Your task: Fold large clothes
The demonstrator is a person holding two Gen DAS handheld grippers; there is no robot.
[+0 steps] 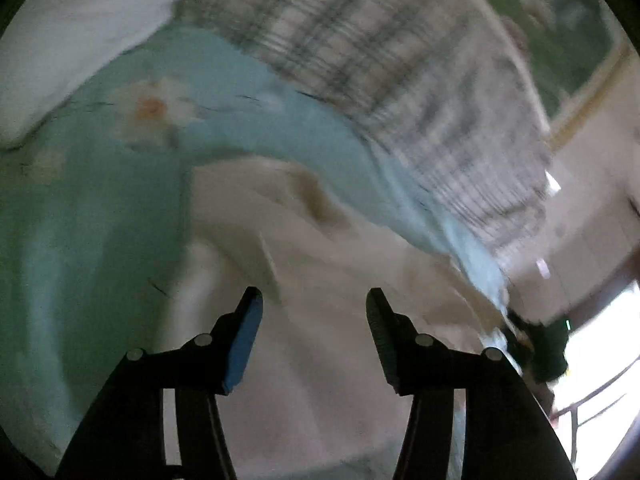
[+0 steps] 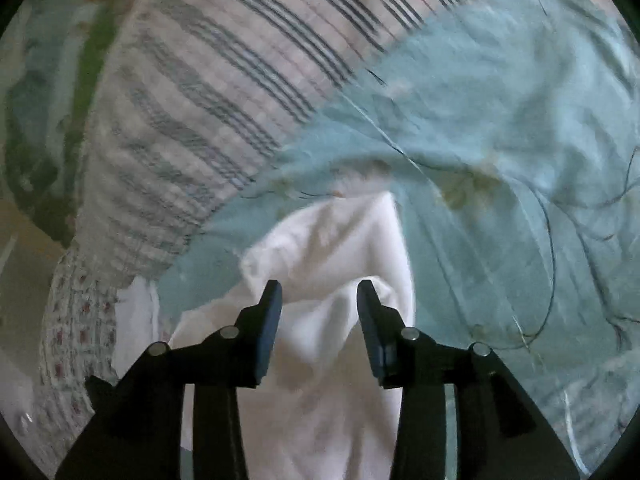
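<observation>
Both hand-held grippers, the left hand-held gripper (image 1: 314, 300) and right hand-held gripper (image 2: 319, 292), stand parted, gripping nothing, above the white garment (image 2: 332, 248). Its edge meets the blue floral bedspread (image 2: 500, 120) at 12 o'clock; a plaid blanket (image 2: 208, 112) lies at 10.

Black tongs (image 1: 314, 300) (image 2: 319, 292), blue pads (image 1: 244, 344), silver pivot screws.

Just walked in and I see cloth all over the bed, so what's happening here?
A person with a gripper in each hand is folding a white garment on a light blue floral bedsheet. Both the left gripper and right gripper hover over the garment with jaws open, gripping nothing. A striped blanket lies further back.
</observation>
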